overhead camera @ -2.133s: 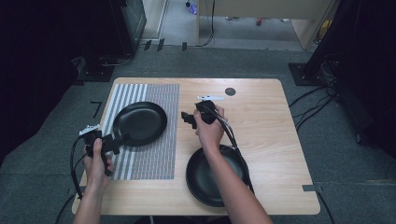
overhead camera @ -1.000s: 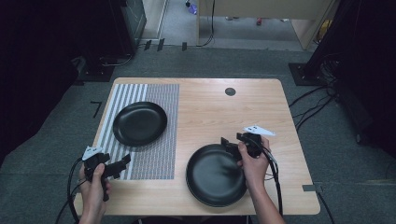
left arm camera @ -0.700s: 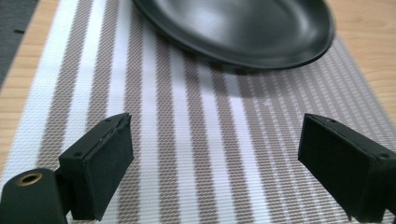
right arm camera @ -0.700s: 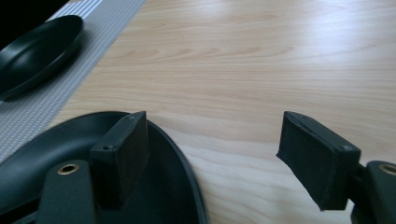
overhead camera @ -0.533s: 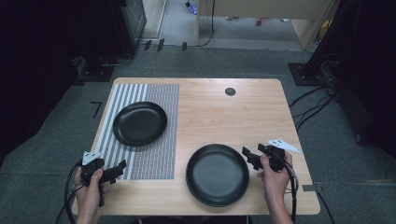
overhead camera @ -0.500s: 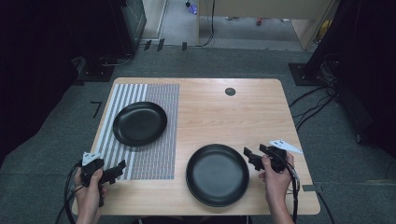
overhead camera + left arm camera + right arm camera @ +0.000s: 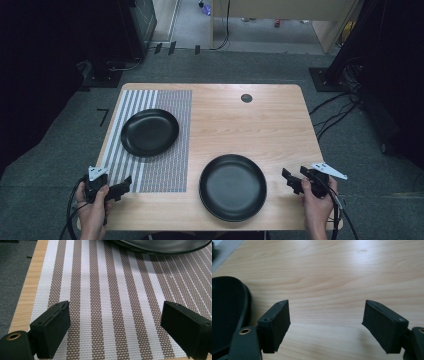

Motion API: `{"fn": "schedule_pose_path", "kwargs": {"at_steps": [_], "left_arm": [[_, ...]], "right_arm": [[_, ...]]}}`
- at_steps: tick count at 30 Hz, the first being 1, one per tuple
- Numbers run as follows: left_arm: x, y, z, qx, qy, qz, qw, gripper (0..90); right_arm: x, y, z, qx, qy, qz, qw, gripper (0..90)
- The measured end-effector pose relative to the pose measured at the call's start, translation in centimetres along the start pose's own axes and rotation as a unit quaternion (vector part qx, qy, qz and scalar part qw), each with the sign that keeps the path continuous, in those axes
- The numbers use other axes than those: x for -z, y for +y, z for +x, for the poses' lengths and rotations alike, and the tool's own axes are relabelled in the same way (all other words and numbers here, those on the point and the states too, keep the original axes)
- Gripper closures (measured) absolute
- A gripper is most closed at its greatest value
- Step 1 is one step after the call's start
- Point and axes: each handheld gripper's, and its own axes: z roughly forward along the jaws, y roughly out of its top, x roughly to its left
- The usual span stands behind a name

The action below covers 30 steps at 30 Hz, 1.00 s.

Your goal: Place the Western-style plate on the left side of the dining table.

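The pale wooden table bears my two round black plates: one on the striped woven placemat, one on bare wood near me. Both look placed, so I judge the work finished; next, simply rest. My left gripper and right gripper gape wide, empty, jaws having just opened.

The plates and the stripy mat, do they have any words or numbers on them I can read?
None: no words, numbers or signs can be read on either black plate, the striped mat, the table or the grippers.
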Motion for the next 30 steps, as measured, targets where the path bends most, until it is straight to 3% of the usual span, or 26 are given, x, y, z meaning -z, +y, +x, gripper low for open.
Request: {"fn": "schedule_pose_path", "kwargs": {"at_steps": [4,8,16,21,25,30], "left_arm": [[0.0,-0.2,0.1,-0.009,0.000,0.003,1.0000,7.2],[-0.1,-0.5,0.1,-0.016,-0.005,0.006,0.9998,3.3],[0.1,-1.2,0.5,-0.021,0.010,0.003,0.9997,3.1],[0.1,-1.5,0.6,-0.024,0.007,0.007,0.9997,3.1],[-0.2,-1.7,0.3,-0.037,0.012,0.002,0.9992,2.3],[-0.4,-1.9,0.2,-0.046,0.017,-0.004,0.9988,1.8]], "right_arm": [[0.7,-0.7,-1.6,0.002,-0.027,0.000,0.9996,21.5],[1.5,-1.2,-3.3,-0.013,-0.042,-0.003,0.9990,21.2],[2.5,-1.9,-4.9,-0.007,-0.062,0.005,0.9980,20.1],[2.7,-2.6,-5.3,-0.003,-0.067,0.021,0.9975,19.5],[2.5,-2.7,-5.1,0.001,-0.074,0.024,0.9970,19.2],[2.1,-2.9,-4.5,0.039,-0.095,0.024,0.9944,16.9]]}}
